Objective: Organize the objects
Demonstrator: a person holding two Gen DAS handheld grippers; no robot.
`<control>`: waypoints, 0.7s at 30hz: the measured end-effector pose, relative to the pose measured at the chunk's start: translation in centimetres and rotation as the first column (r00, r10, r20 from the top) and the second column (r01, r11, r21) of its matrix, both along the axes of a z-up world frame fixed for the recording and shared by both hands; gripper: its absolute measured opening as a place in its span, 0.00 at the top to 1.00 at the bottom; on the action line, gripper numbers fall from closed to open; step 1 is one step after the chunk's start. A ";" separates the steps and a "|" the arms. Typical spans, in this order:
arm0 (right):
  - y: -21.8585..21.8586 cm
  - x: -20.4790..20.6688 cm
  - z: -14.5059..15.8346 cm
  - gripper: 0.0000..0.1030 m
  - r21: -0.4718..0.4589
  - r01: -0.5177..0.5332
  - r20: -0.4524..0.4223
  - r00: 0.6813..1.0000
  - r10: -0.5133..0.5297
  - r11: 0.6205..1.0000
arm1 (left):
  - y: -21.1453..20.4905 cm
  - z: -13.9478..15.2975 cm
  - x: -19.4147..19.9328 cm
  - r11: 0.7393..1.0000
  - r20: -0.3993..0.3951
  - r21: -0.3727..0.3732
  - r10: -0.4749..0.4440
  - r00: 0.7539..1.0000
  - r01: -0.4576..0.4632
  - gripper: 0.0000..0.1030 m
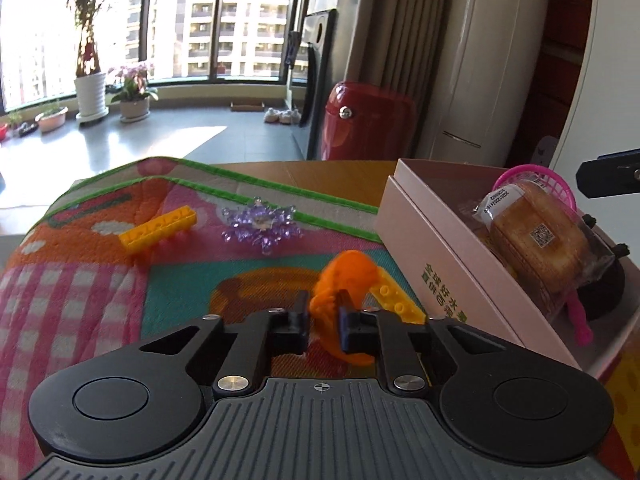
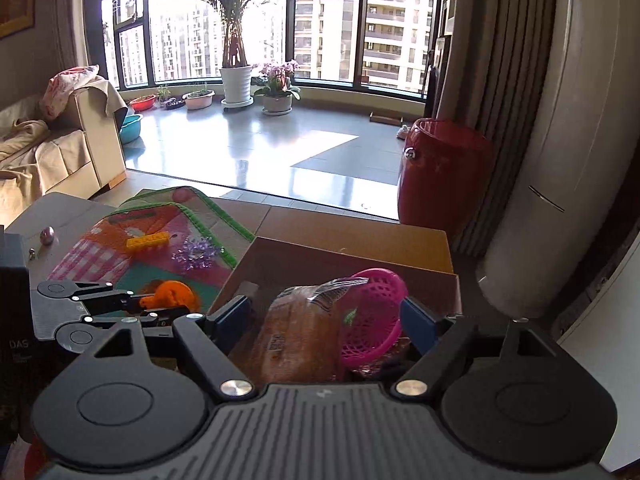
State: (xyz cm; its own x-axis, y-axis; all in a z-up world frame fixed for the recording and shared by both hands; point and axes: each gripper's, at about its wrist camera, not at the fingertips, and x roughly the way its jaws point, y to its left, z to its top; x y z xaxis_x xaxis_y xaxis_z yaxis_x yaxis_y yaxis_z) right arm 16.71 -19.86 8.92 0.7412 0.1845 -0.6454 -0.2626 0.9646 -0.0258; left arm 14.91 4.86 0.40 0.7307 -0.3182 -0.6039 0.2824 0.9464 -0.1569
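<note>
My left gripper (image 1: 323, 320) is shut on an orange plastic toy (image 1: 340, 280) just above the colourful mat (image 1: 172, 280); it also shows in the right wrist view (image 2: 160, 308). My right gripper (image 2: 326, 316) is open over the pink box (image 1: 440, 256), with a wrapped bread loaf (image 2: 296, 340) and a pink basket (image 2: 376, 312) between its fingers. A yellow brick (image 1: 158, 230) and a purple snowflake (image 1: 262, 226) lie farther out on the mat. Another yellow brick (image 1: 394, 296) lies beside the orange toy.
The box stands on a wooden table (image 2: 360, 236) to the right of the mat. A red barrel (image 2: 444, 176) and a white column unit (image 2: 552, 152) stand beyond the table. A small pinkish egg (image 2: 48, 235) lies on the grey surface at left.
</note>
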 end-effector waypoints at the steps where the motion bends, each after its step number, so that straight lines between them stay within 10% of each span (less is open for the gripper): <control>1: 0.4 0.0 0.1 0.20 0.002 -0.008 -0.003 1.000 0.008 1.000 | 0.8 0.1 -0.7 1.000 -0.013 -0.028 0.002 1.000 -0.002 0.87; 11: 10.5 6.1 0.5 0.20 0.091 -0.111 -0.142 0.982 0.123 0.990 | 7.5 -0.2 -6.5 0.982 -0.007 -0.141 0.127 0.992 -0.126 0.89; 21: 18.6 16.9 -8.4 0.20 -0.052 0.028 -0.315 0.948 -0.043 0.998 | 9.0 -1.5 -6.2 0.957 -0.037 -0.254 0.136 0.990 -0.141 0.89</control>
